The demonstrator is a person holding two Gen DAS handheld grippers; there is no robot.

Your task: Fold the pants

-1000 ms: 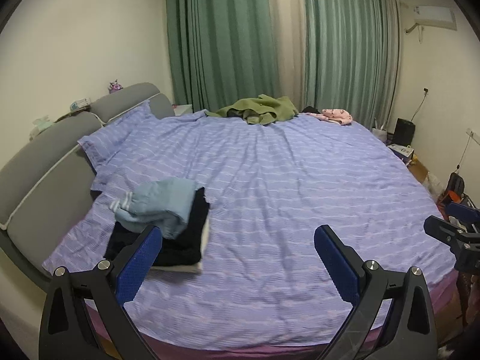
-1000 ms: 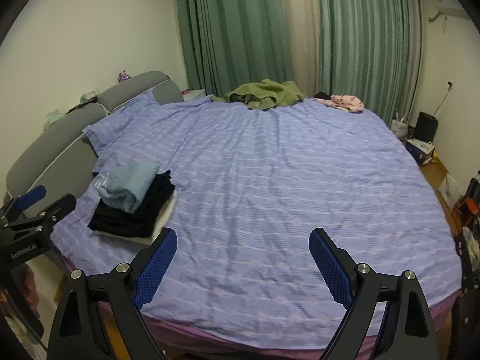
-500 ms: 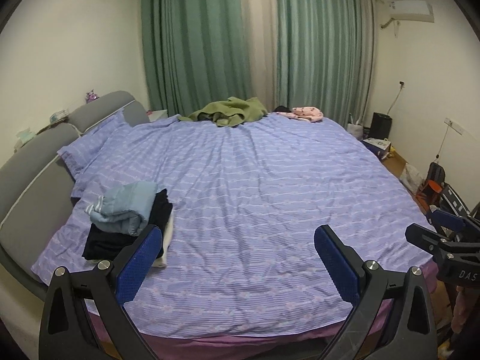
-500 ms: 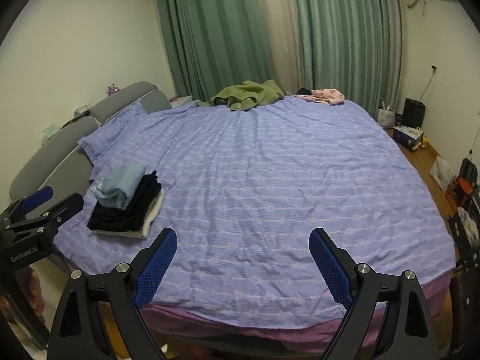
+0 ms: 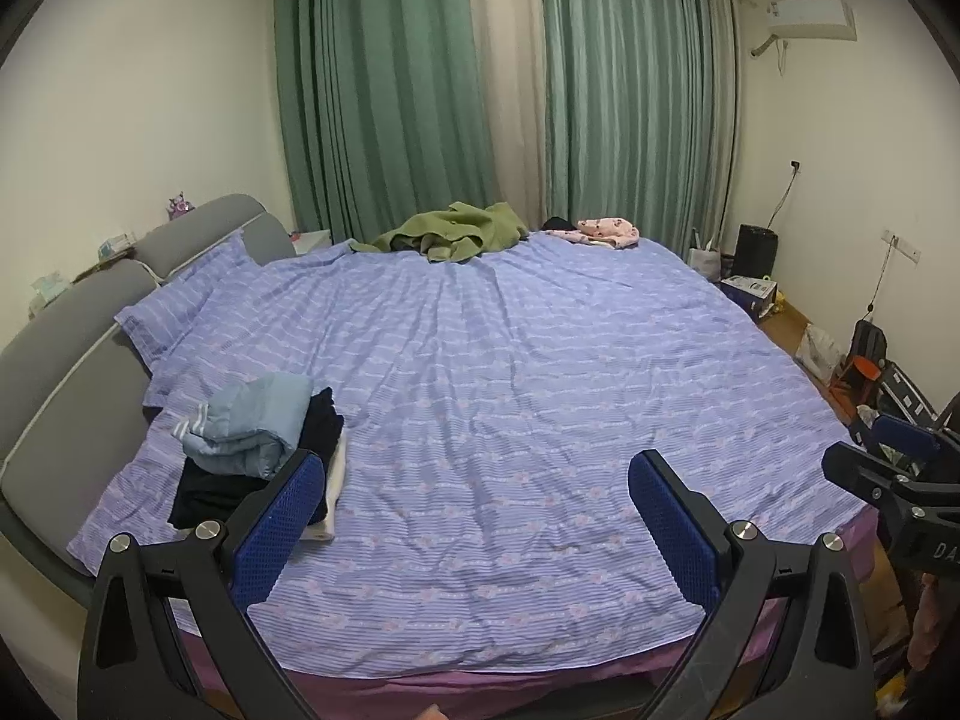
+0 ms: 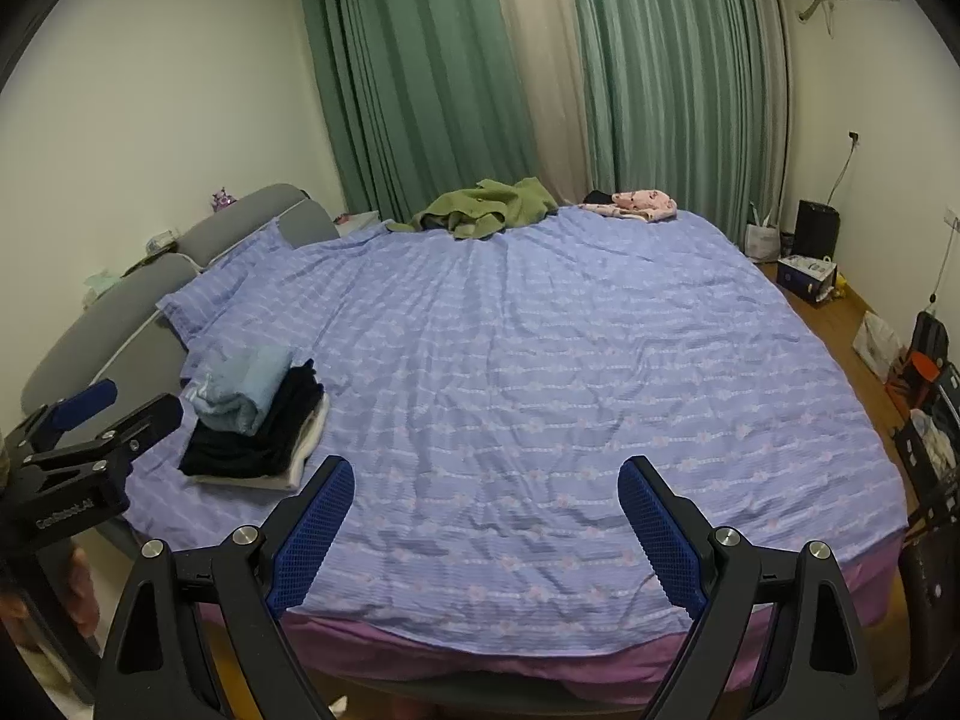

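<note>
Both the left gripper (image 5: 477, 486) and right gripper (image 6: 486, 492) hover wide-jawed and empty over the purple striped bedsheet (image 5: 510, 372), near a stack of folded blue, black and white clothes (image 5: 258, 456).

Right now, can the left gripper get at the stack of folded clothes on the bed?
Probably yes. The left gripper is open and empty, and the stack lies just beyond its left finger on the bed, with nothing between them. It would only need to swing left.
</note>
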